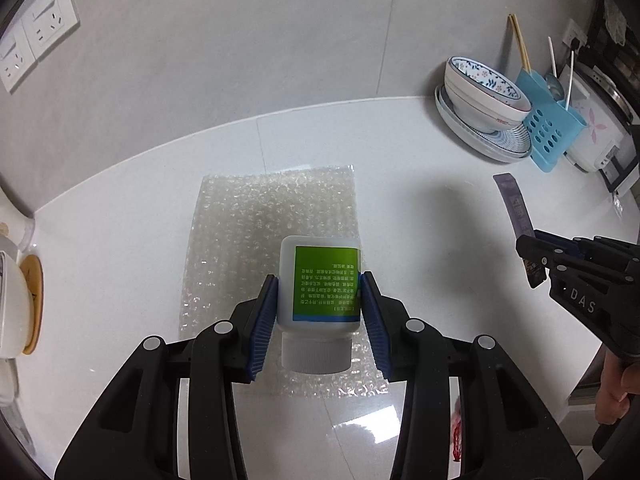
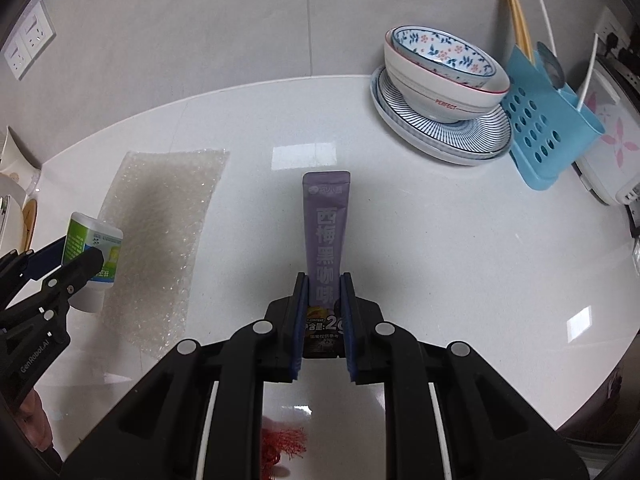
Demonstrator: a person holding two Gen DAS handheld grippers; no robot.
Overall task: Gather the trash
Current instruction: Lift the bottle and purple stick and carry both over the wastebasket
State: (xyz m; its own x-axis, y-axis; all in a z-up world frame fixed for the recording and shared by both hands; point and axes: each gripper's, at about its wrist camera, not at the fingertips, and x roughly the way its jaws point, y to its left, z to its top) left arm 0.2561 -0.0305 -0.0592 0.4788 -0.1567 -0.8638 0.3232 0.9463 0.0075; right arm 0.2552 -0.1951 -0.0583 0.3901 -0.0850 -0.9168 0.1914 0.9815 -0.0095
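My left gripper (image 1: 319,280) is shut on a white plastic bottle (image 1: 320,280) with a green label and a ribbed white cap pointing toward the camera. It hangs above a sheet of bubble wrap (image 1: 256,216) lying flat on the white counter. My right gripper (image 2: 324,280) is shut on a narrow purple sachet (image 2: 325,224) that sticks out past its blue pads, lifted off the counter. The right wrist view shows the left gripper (image 2: 86,258) holding the bottle (image 2: 90,240) at far left, beside the bubble wrap (image 2: 160,240). The left wrist view shows the right gripper (image 1: 532,252) with the sachet (image 1: 514,208) at right.
Stacked floral bowls on striped plates (image 2: 442,92) stand at the back right, next to a blue utensil holder (image 2: 540,132) with chopsticks and a white appliance (image 2: 608,152). A bowl on a wooden coaster (image 1: 24,300) is at the left edge. A red mesh scrap (image 2: 280,446) lies near the front.
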